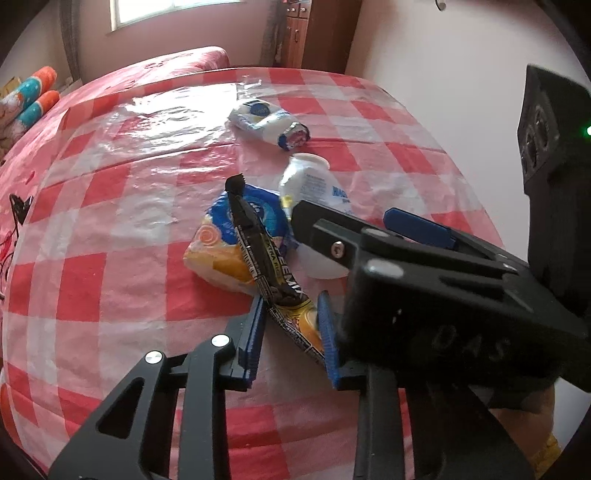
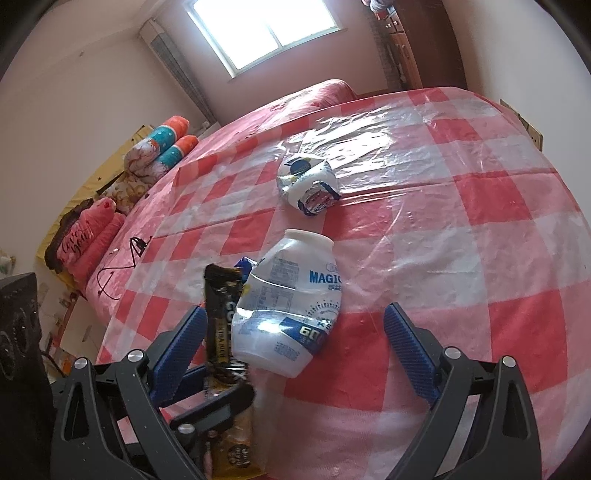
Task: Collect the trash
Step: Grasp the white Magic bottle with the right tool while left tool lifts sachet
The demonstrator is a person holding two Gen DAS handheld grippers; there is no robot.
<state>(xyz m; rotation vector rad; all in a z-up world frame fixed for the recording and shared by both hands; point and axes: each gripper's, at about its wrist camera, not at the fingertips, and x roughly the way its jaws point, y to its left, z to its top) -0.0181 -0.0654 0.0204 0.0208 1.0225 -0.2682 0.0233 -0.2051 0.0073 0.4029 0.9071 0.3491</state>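
My left gripper (image 1: 291, 332) is shut on a black and yellow snack wrapper (image 1: 266, 251), which rises tilted over a blue and orange packet (image 1: 221, 240). The wrapper also shows in the right wrist view (image 2: 221, 332). My right gripper (image 2: 295, 343) is open around a crushed white plastic bottle (image 2: 291, 302); it crosses the left wrist view (image 1: 369, 225), where the bottle (image 1: 306, 181) shows partly hidden behind it. A crumpled white and blue bag (image 2: 308, 182) lies farther back; it also shows in the left wrist view (image 1: 267, 122).
The trash lies on a table with a red and white checked cloth under clear plastic (image 2: 461, 221). A red bed with pillows (image 2: 162, 147) stands to the left, with a black cable (image 2: 122, 258) on it. A wooden wardrobe (image 1: 310, 29) is behind.
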